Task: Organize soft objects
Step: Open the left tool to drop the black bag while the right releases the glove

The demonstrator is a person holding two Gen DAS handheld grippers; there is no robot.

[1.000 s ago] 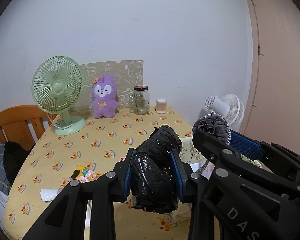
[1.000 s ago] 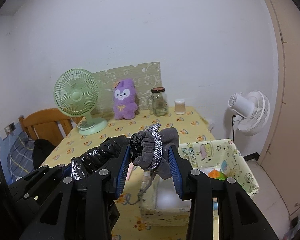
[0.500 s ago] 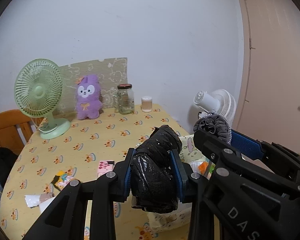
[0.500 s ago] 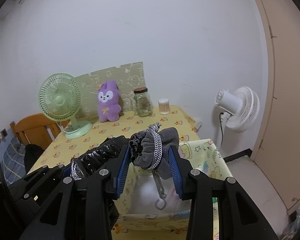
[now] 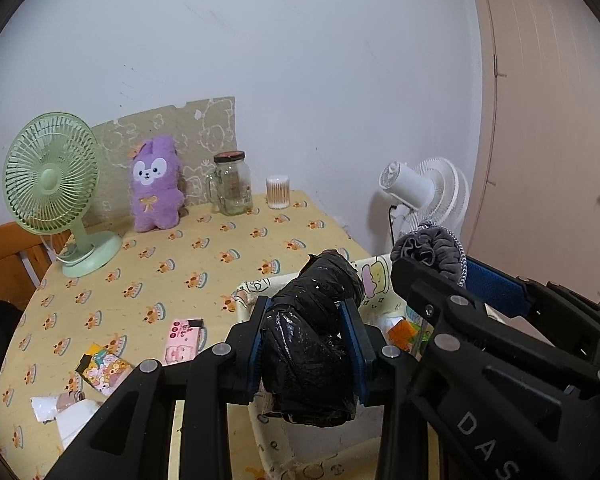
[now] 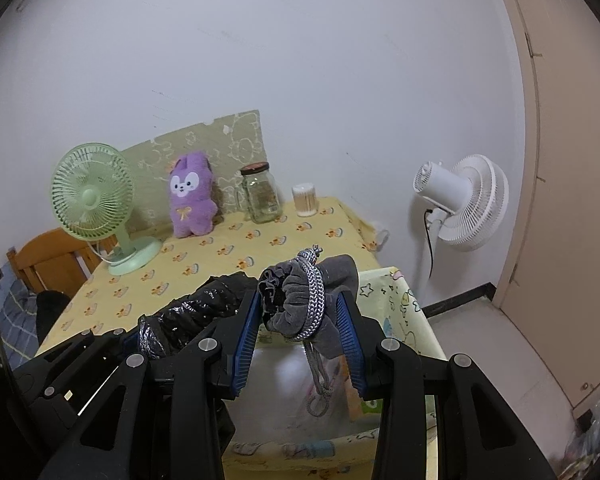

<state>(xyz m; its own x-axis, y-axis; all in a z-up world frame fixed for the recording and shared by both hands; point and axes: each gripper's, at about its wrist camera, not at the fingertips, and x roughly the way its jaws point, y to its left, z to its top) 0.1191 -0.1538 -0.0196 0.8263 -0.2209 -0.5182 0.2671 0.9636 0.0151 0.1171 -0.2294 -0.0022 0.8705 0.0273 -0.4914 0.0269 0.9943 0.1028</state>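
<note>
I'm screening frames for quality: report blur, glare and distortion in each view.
Left wrist: strong fisheye bending of the door, specular glints on the black plastic bundle, otherwise sharp. Right wrist: same bending; the inside of the fabric bin under the grey pouch is blurred and washed out.

Both views are fisheyes riding just behind their own gripper fingers, tilted somewhat downward across the yellow table (image 5: 188,264) toward the white wall. The left one sits beside the right gripper (image 5: 440,276) — seeing it close along its right edge. They share the green fan (image 6: 94,192), purple plush (image 5: 155,182) and jar (image 6: 262,192) — all far off.
</note>
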